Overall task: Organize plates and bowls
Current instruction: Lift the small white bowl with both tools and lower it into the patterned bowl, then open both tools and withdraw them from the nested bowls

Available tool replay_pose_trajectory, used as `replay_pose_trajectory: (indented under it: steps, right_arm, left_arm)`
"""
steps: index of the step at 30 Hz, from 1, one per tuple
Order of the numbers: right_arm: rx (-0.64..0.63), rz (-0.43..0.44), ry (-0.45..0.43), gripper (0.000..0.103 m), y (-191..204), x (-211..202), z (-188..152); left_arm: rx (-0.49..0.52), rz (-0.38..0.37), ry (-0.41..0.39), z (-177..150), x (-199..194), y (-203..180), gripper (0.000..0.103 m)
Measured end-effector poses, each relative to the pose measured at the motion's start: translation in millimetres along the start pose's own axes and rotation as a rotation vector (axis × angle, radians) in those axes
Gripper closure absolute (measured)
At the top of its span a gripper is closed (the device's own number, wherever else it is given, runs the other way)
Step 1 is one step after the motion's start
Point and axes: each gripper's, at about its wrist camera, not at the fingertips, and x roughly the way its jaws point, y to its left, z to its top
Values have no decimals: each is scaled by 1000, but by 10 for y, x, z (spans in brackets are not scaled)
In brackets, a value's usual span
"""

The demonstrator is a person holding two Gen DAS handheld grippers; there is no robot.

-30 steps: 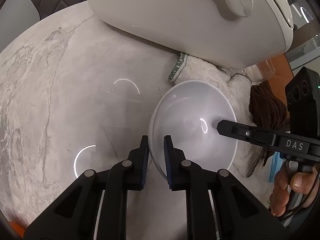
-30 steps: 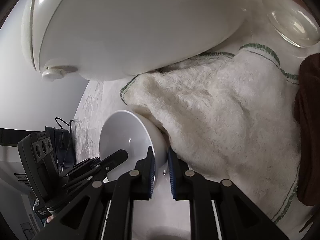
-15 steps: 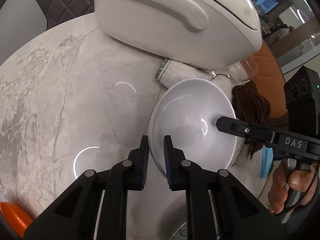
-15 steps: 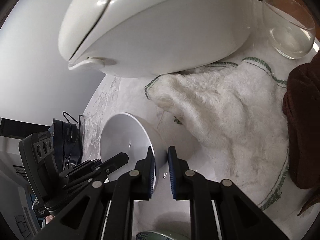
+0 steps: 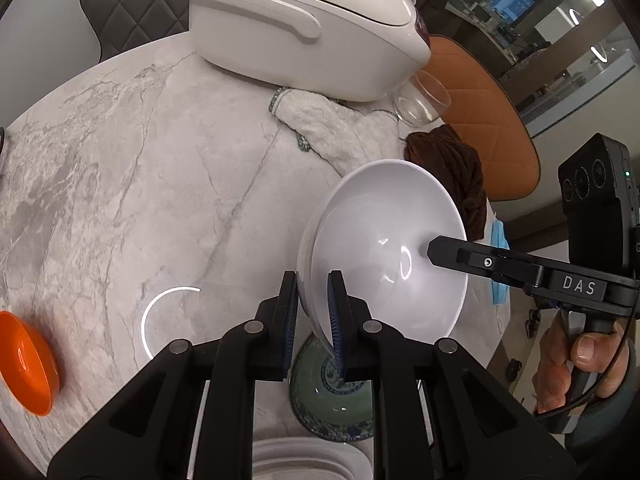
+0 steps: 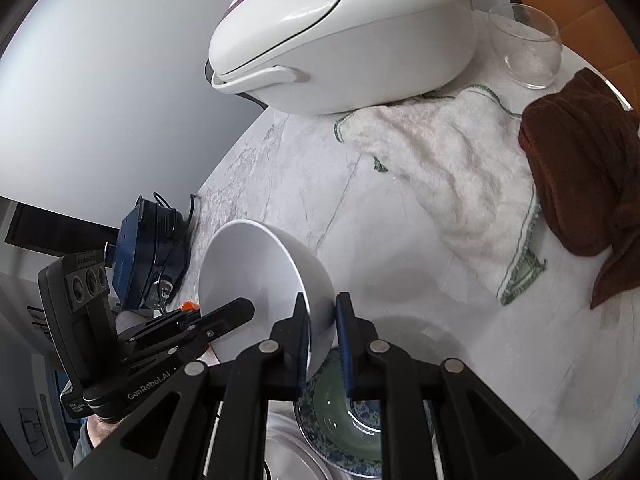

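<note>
At the far left edge of the marble table sits an orange bowl, untouched. Moving right, your left gripper is clamped on the near rim of the white bowl, its blue pads pinching the wall inside and out. You hold that bowl tilted and clear of the tabletop, just above the green patterned bowl, which rests near you beside a white plate. On the bowl's opposite rim, your right gripper is likewise closed on the wall. Beyond, a white rice cooker stands at the far side, with a white towel, a brown cloth and a clear glass to the right.

You appear to be mid-carry, bringing the white bowl toward the stack. The next move likely calls for levelling it, centring it over the patterned bowl, lowering gently and freeing both rims together so it nests without tipping.
</note>
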Motion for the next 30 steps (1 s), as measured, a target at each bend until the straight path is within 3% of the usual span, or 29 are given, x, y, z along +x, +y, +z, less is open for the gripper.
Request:
replay_pose_trajectory:
  steps: [7, 14, 21, 30]
  right_arm:
    - [13, -21, 12, 88, -52, -81, -457]
    - [55, -48, 52, 88, -257, -31, -848]
    - [86, -82, 91, 88, -449, 160, -976]
    - [77, -127, 126, 88, -547, 308, -986]
  left_arm:
    - [6, -14, 37, -542, 8, -163, 90]
    - [12, -10, 102, -966, 274, -249, 90]
    - [26, 30, 144, -1111, 539, -248, 90]
    - [27, 54, 170, -1056, 745, -232, 90]
